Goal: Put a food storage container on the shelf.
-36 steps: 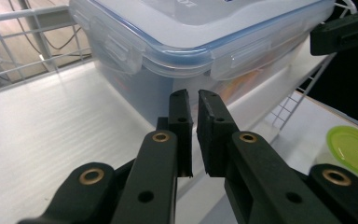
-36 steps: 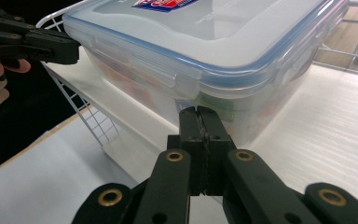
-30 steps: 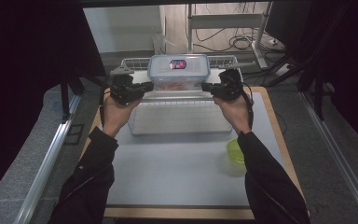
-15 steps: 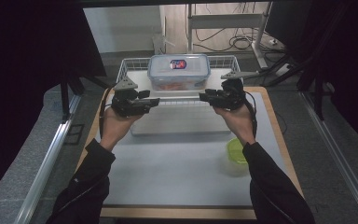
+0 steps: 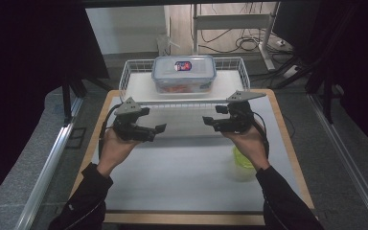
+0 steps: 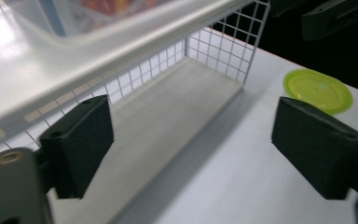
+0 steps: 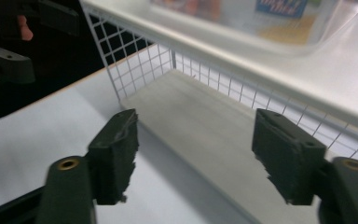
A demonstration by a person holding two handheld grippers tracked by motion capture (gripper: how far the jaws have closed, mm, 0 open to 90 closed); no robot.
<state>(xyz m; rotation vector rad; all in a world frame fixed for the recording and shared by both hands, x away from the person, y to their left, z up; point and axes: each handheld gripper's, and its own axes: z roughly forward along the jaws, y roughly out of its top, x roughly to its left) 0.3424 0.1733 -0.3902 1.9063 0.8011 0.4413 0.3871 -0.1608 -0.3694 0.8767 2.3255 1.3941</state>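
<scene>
Container (image 5: 184, 73): a clear lidded box with a red and blue label stood in the upper middle of the high view, on top of the white wire rack (image 5: 129, 79).
Left gripper (image 5: 159, 129): it sat left of centre in the high view, below and left of the container and well apart from it; its jaws had just been opening and stood released, with nothing between them.
Right gripper (image 5: 205, 120): it sat right of centre, below and right of the container, clear of it; its jaws had likewise just been opening, with nothing between them.
Left gripper view: the rack's shelf filled the upper left, the container above it.
Green lid (image 6: 318, 89): it lay on the table (image 5: 182, 182) at the upper right.
</scene>
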